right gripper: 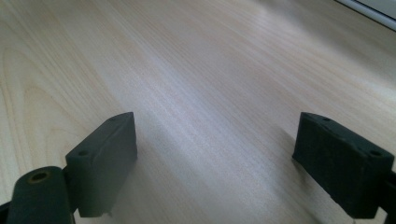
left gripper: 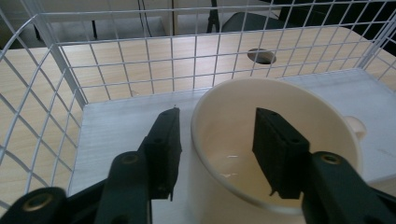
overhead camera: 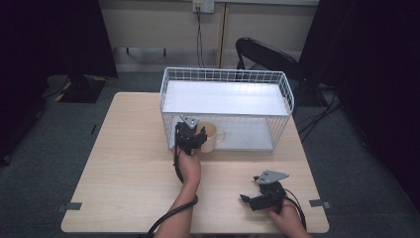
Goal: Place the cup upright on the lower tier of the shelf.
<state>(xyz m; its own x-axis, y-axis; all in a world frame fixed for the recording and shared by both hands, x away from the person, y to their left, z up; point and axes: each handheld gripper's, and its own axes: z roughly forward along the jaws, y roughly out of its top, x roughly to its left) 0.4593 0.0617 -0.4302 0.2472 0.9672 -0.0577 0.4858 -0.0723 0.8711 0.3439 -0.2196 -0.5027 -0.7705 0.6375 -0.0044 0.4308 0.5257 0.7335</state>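
Cream mug (left gripper: 275, 144) rim sits between left hand-held gripper (left gripper: 217, 140) jaws.

White wire basket (overhead camera: 225, 79) sits at the table's (overhead camera: 124, 163) far edge; mesh walls close its back and both ends, while the near side stands open at tray (overhead camera: 247, 136) level. Cream mug (overhead camera: 212, 136) occupies the left part of that opening, left gripper (overhead camera: 190, 136) straddling its rim: one jaw inside the cup, one outside, left mesh wall near. Tray right of the mug is bare. Wide open tabletop left and centre. Right gripper (overhead camera: 252, 198) near the front right edge, jaws spread, plain wood (right gripper: 201, 93) between and ahead of them.
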